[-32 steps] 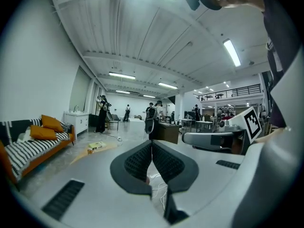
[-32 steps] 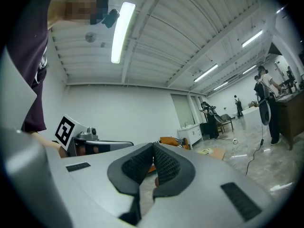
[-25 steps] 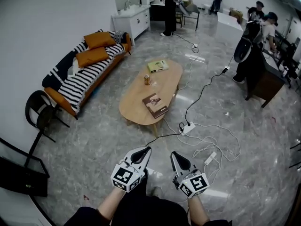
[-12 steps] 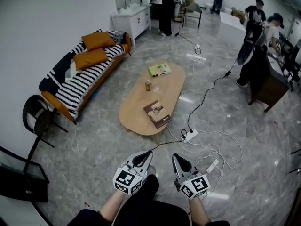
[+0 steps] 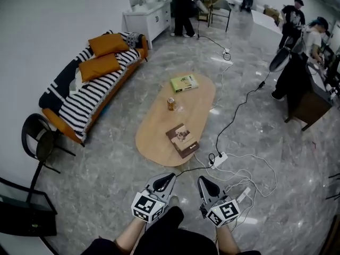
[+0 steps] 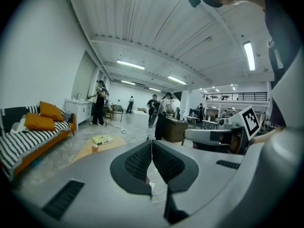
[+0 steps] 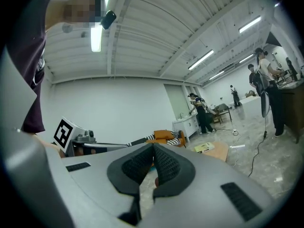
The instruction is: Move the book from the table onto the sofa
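Grey marbled floor (image 5: 106, 163), glossy, runs through a big white-walled hall. On it stands a long oval table (image 5: 159, 132) of pale wood with a smooth top. A brown book (image 5: 182, 141) lies flat near the table's close end, slightly askew. A green book (image 5: 184, 83) lies flat at the far end, and a small can (image 5: 171, 104) stands upright between them. Left of the table, against the wall, sits the sofa (image 5: 85, 97), orange-framed and draped in black-and-white striped cloth, with two orange cushions (image 5: 98, 65) at its far end. Both books are well apart from it. Thin cables (image 5: 234, 116) snake over the floor right of the table to a white power strip (image 5: 219, 160). Left gripper (image 5: 166, 180) and right gripper (image 5: 205, 184) are held side by side over the floor, short of the table. Each has its ribbed dark pads (image 6: 137, 161) pressed together, with nothing between them.
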A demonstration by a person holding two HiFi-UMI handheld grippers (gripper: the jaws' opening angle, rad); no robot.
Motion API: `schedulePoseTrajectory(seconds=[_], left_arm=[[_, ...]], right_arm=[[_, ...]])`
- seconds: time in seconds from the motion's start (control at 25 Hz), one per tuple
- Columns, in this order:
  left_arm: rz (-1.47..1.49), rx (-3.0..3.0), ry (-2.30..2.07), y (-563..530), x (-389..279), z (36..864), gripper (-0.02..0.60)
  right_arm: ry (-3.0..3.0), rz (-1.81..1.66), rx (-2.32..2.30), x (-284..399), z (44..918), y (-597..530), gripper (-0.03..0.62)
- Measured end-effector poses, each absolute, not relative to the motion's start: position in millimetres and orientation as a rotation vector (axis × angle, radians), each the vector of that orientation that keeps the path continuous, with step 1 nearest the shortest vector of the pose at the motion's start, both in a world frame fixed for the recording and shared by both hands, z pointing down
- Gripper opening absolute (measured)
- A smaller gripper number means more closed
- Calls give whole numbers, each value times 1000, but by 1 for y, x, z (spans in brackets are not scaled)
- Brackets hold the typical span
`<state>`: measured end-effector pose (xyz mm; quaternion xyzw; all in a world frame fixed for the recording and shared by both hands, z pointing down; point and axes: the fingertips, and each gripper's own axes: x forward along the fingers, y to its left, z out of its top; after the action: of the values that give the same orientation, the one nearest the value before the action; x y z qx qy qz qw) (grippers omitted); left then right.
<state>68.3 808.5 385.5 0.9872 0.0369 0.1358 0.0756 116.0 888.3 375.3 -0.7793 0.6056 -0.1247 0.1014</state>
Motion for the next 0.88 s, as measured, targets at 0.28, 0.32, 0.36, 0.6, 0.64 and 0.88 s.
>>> schedulePoseTrajectory(seconds=[0.28, 0.32, 0.36, 0.6, 0.64, 0.88], left_arm=[[412, 2923, 126, 762, 100, 391, 16], [414, 2918, 129, 757, 104, 392, 17], [416, 2914, 131, 752, 108, 393, 16], [454, 2888, 129, 737, 127, 406, 16], [461, 2882, 124, 735, 130, 409, 17], [478, 2850, 68, 711, 166, 423, 15]], right_arm=[[1782, -405, -2339, 150, 383, 848, 24], [1782, -407, -2343, 154, 383, 843, 24], [1782, -411, -2346, 158, 384, 838, 25], [1788, -466, -2352, 181, 398, 825, 25], [1789, -474, -2351, 186, 400, 823, 24], [1834, -506, -2338, 236, 418, 799, 23]])
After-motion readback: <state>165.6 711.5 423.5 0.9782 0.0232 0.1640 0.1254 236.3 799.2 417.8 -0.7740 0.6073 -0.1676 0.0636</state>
